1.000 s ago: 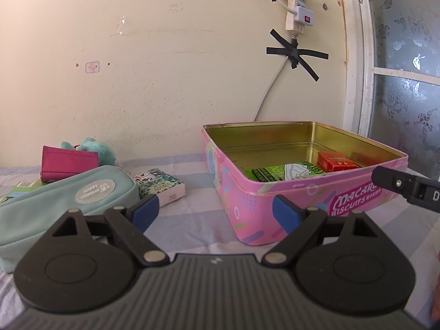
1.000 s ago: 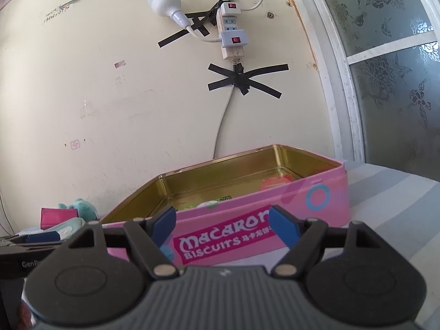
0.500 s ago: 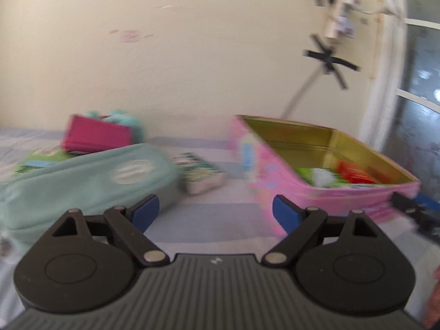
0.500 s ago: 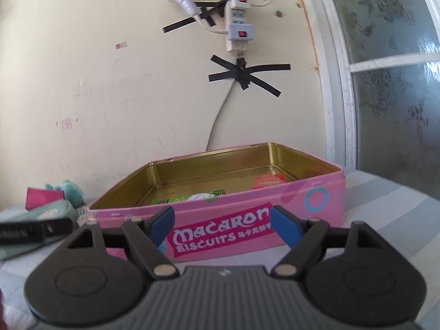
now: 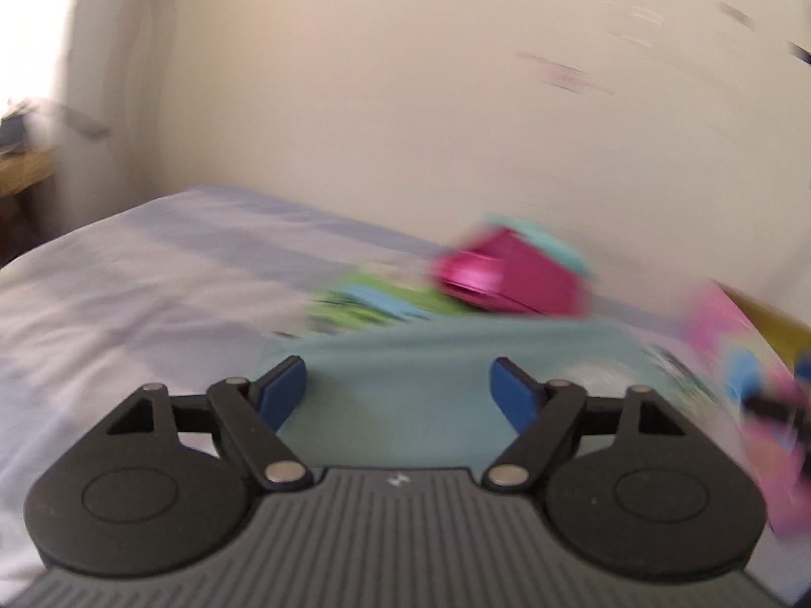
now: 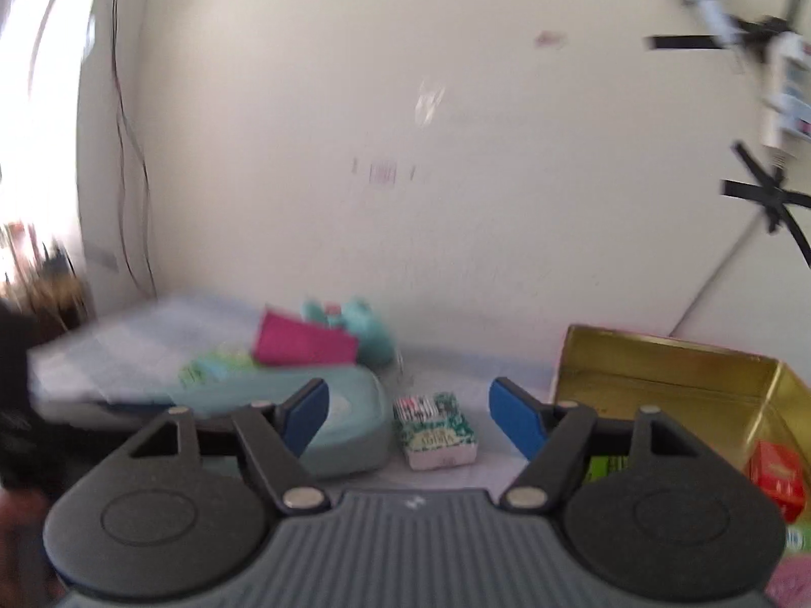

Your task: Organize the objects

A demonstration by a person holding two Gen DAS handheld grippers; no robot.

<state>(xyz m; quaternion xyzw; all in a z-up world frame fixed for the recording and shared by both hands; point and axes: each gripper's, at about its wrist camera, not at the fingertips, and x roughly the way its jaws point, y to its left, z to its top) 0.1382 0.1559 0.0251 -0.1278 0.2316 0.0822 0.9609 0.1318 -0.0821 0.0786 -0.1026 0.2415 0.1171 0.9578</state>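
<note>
Both views are motion-blurred. My left gripper [image 5: 400,392] is open and empty, just over the teal pencil pouch [image 5: 456,354]. Behind the pouch lie a magenta wallet [image 5: 512,278], a teal plush toy [image 5: 552,248] and a green packet [image 5: 370,304]. My right gripper [image 6: 408,418] is open and empty, with a small green-and-white patterned box [image 6: 436,428] between its fingers and beyond them. The pouch [image 6: 349,420], wallet [image 6: 299,342] and plush toy [image 6: 365,327] show to its left. The pink biscuit tin [image 6: 664,380] stands open at the right, holding a red box [image 6: 775,471].
Everything lies on a bed with a pale striped sheet [image 5: 142,273] against a cream wall. A power strip [image 6: 785,96] and cable are taped to the wall at the right. The pink tin's edge [image 5: 725,324] is at the far right of the left wrist view.
Both grippers have swung left, away from the tin. The left one now faces the pouch and wallet; the right one now faces the small patterned box. Both stayed open.
</note>
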